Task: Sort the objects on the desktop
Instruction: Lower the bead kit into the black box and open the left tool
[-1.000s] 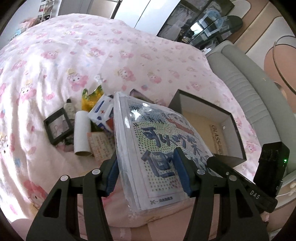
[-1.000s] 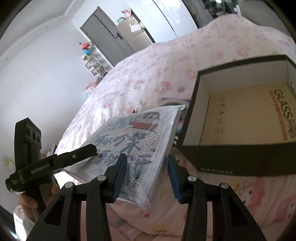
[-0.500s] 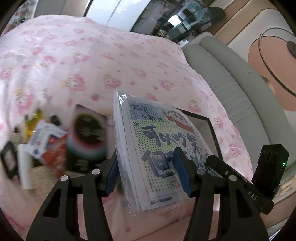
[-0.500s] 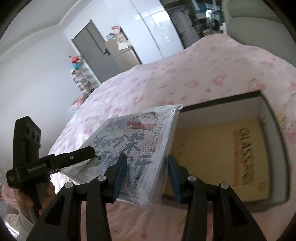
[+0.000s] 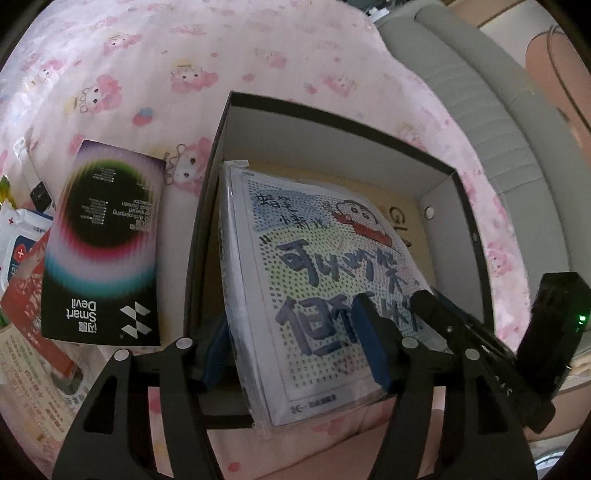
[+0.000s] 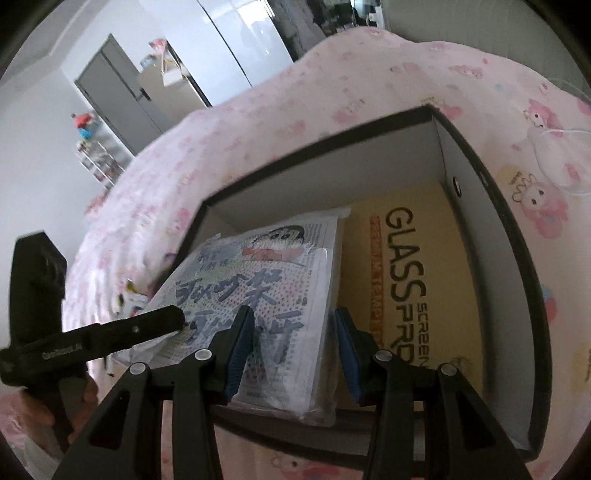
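while in two claws [image 5: 295,350], one booklet [image 5: 325,280]

A bed covered by a pink cartoon-print sheet [image 5: 229,55] fills most of both views. A grey ribbed padded headboard [image 5: 491,99] curves along the upper right of the left view. In the right view's upper left stand a white wall [image 6: 33,122], a grey door [image 6: 118,99] and glossy white wardrobe panels [image 6: 247,33].

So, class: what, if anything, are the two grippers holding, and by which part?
Both hold the plastic-wrapped cartoon booklet: the left gripper clamps its near bottom edge, the right gripper its near right corner.
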